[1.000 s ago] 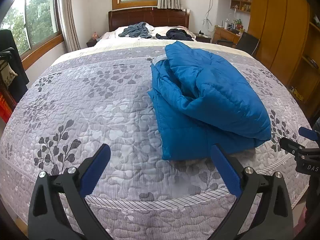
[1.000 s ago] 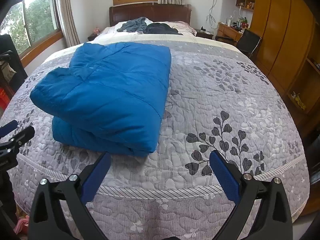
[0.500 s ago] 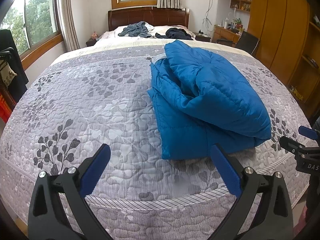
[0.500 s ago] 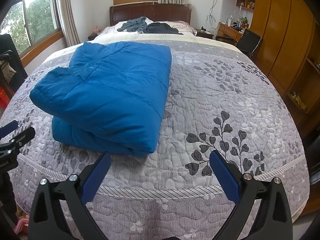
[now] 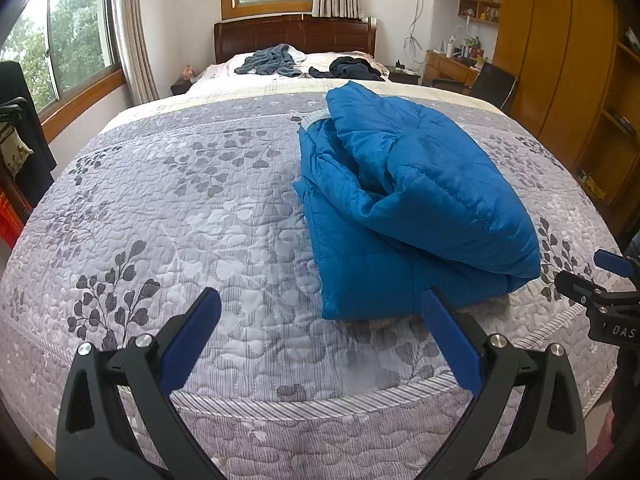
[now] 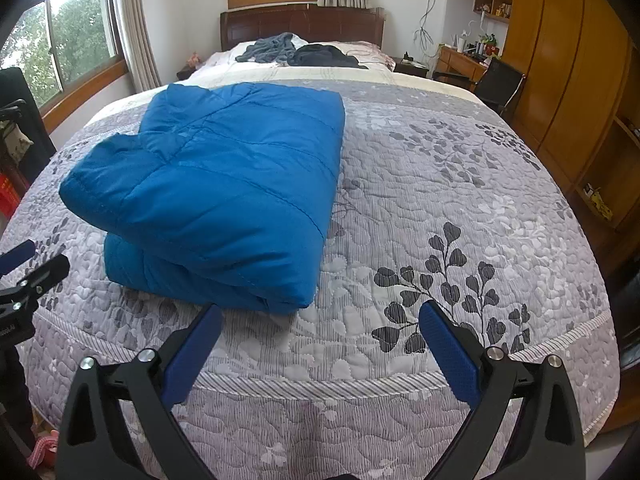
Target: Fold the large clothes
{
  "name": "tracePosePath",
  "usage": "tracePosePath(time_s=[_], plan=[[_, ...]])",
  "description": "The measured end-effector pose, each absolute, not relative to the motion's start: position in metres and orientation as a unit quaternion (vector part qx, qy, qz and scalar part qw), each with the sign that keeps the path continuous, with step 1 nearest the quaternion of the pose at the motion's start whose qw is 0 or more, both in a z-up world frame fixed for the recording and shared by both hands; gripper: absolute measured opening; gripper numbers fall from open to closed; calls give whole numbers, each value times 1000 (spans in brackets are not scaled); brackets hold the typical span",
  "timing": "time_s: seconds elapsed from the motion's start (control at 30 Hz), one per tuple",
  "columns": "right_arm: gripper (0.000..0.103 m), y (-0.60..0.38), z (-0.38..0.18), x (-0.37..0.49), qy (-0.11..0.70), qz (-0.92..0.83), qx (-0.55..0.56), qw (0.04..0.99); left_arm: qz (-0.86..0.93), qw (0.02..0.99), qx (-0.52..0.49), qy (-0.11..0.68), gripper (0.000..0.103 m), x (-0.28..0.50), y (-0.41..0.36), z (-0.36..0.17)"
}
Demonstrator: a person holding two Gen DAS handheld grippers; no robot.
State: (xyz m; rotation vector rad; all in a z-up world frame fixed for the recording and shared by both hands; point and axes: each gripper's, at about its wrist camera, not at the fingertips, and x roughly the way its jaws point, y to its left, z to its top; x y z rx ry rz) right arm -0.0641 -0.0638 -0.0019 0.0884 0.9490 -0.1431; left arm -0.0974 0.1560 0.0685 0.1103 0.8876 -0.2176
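Observation:
A blue padded jacket (image 5: 404, 208) lies folded into a thick bundle on the grey leaf-patterned bedspread (image 5: 192, 216), near the foot of the bed. In the right wrist view the same jacket (image 6: 224, 184) sits left of centre. My left gripper (image 5: 320, 312) hangs open over the foot edge, just short of the jacket's near left corner, with nothing between its fingers. My right gripper (image 6: 320, 328) is open too, just short of the jacket's near right corner, holding nothing. Each gripper shows at the edge of the other's view.
Two dark garments (image 5: 272, 60) (image 5: 352, 69) lie by the pillows under a wooden headboard (image 5: 296, 36). A desk and black chair (image 5: 492, 84) stand right of the bed, with wooden wardrobes (image 5: 560, 60) beyond. Windows (image 5: 72, 44) line the left wall.

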Motion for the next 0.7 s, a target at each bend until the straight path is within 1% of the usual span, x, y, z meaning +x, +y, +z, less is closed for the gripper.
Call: tracePosePath(time_s=[0.7], plan=[[99,-67,-5,-58,462,-57,47,884,-110,895,53,429,100,-98,153,71]])
